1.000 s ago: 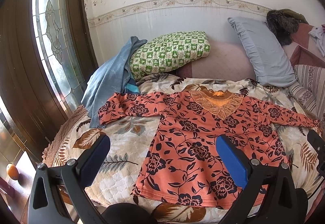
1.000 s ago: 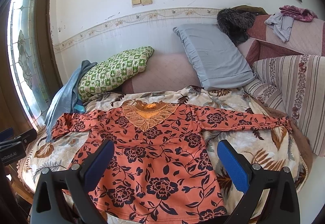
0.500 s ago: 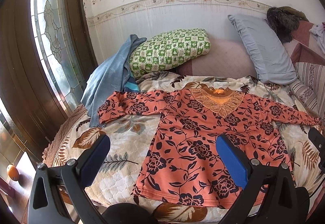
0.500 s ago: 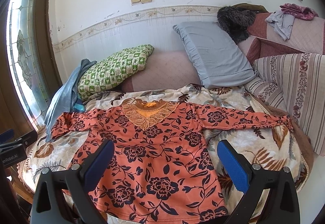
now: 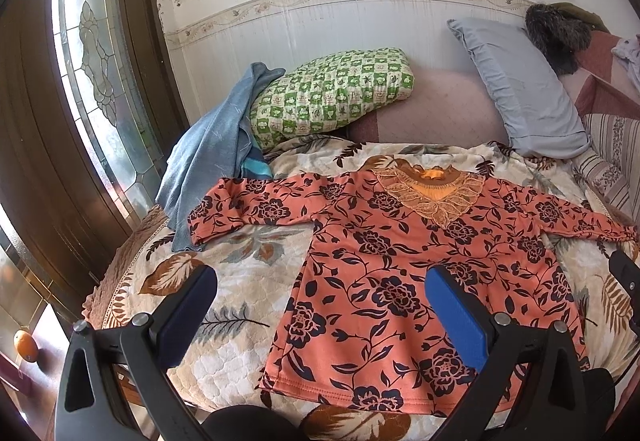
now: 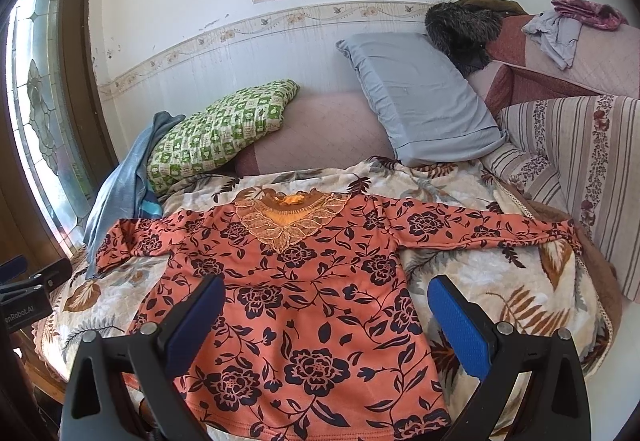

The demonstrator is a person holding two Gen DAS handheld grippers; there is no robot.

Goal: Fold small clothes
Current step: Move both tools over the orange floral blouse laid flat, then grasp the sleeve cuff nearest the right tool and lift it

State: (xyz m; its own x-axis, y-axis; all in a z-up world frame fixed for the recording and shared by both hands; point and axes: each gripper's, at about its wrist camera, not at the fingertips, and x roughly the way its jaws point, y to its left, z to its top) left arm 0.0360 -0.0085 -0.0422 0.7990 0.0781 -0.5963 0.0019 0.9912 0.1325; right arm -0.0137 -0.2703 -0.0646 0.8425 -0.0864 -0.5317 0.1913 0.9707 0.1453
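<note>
A small orange long-sleeved top with dark flowers point(image 5: 400, 265) lies flat, front up, on a leaf-patterned blanket point(image 5: 240, 281), both sleeves spread out. It also shows in the right wrist view point(image 6: 304, 301). My left gripper point(image 5: 320, 305) is open and empty, held above the top's lower left part. My right gripper point(image 6: 326, 315) is open and empty, above the top's lower right part. Neither touches the cloth.
A green checked pillow point(image 5: 332, 93), a grey pillow point(image 5: 520, 97) and a blue garment point(image 5: 212, 149) lie at the back. A striped cushion point(image 6: 576, 169) stands at the right. A glass door point(image 5: 92, 53) is at the left. The other gripper shows at the frame edges point(image 6: 28, 293).
Both views have shifted slightly, so the top sits a little lower and farther in frame. The top has not moved and both grippers stay open.
</note>
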